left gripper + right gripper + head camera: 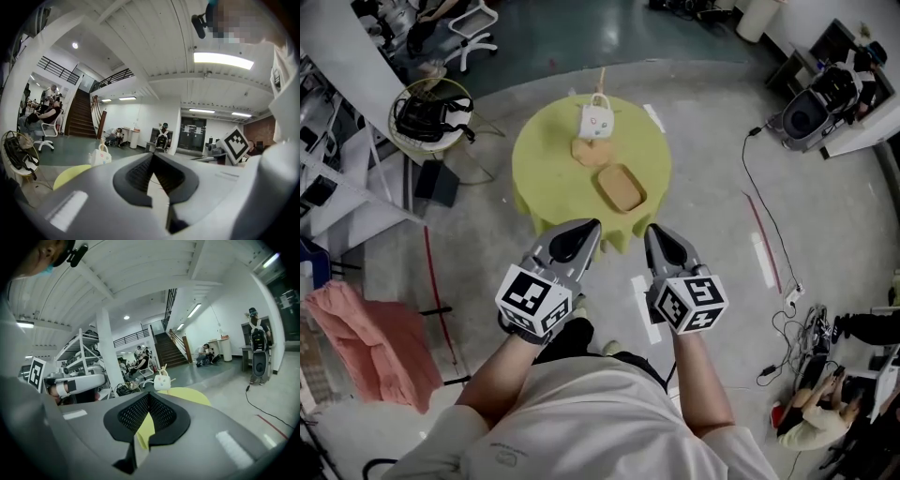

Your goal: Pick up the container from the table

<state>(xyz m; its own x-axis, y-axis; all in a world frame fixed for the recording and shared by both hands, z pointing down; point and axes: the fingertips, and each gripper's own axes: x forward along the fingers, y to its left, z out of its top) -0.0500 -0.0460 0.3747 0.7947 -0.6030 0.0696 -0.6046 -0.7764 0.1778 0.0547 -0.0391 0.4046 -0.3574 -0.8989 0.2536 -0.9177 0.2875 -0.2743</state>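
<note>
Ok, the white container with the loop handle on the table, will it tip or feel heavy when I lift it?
The white container looks small, so it is probably light. It stands upright with a loop handle on top, so a sideways nudge might tip it. It rests on the tablecloth, so it may drag the cloth rather than slide.

Head view steeply down; gripper views level, forward; table (546,176) shared.

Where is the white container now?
In the head view, the white container stands at the far edge of the yellow table, beyond the wooden tray.
</note>
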